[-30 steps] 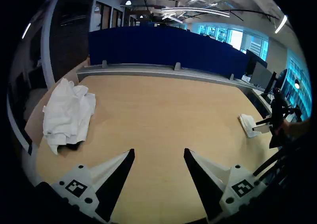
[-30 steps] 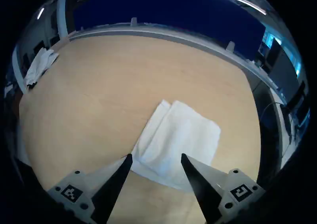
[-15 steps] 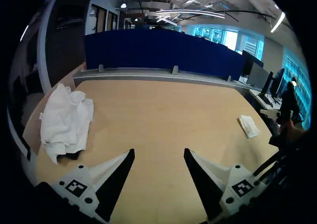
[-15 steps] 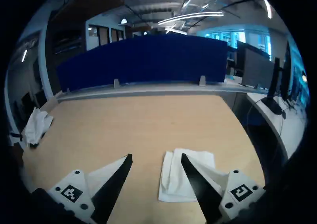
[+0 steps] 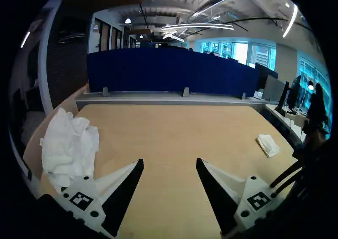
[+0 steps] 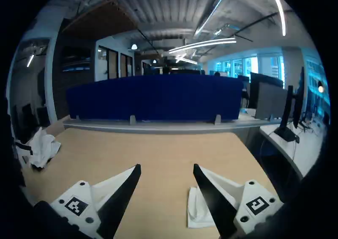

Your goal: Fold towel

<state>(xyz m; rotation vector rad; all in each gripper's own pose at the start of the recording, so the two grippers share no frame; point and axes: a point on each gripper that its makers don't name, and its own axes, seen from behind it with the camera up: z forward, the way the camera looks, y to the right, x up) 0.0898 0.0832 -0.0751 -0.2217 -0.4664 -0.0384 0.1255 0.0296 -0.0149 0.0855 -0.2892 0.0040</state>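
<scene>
One folded towel (image 5: 268, 145), crumpled pile (image 5: 67, 148), left tool (image 5: 169, 165) agape, coded marker (image 5: 81, 200)

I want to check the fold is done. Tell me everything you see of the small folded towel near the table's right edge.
The folded towel is white, soft-looking cloth, folded into a compact rectangle with layered edges showing. It lies flat on the light wooden table near its right edge. In the right gripper view, a finger of the open right gripper hides part of it; nothing grips it.
</scene>
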